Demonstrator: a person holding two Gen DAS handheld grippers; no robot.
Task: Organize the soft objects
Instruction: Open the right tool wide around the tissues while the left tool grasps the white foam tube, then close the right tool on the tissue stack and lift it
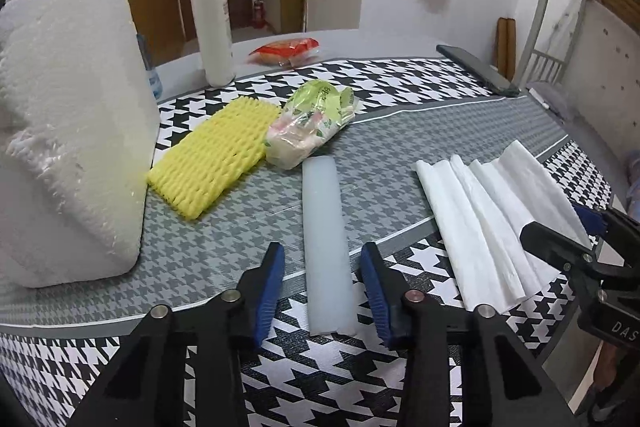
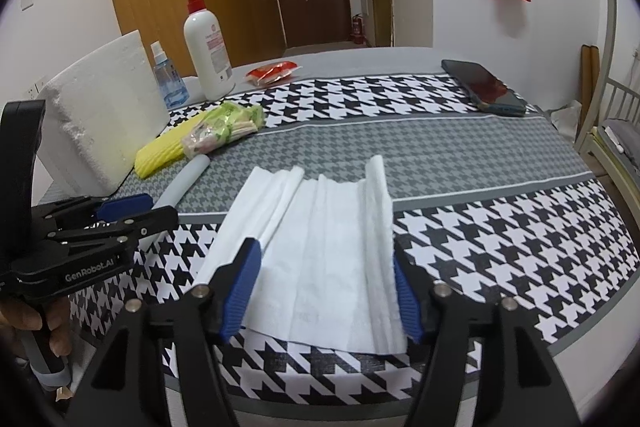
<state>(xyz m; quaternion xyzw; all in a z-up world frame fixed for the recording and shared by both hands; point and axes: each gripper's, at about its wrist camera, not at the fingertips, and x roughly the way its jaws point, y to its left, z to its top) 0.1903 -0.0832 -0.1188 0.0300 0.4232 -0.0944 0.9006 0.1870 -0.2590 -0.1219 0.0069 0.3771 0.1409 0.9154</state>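
Left wrist view: white foam strip (image 1: pixel 326 247) lies between spread, untouching jaws.

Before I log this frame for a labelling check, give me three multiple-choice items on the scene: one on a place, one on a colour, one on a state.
1. Where does the translucent white strip lie?
A. between the left tongs' fingers
B. on the foam block
C. under the phone

2. What colour is the foam net sleeve?
A. red
B. yellow
C. blue

3. How does the white tissue sheet lie?
A. rolled into a ball
B. spread flat with creases
C. hanging off the table

Answers: 1 A, the strip runs between the blue pads without touching them. 2 B, it is bright yellow beside the white foam block. 3 B, it lies open on the patterned cloth between the right tongs' fingers.
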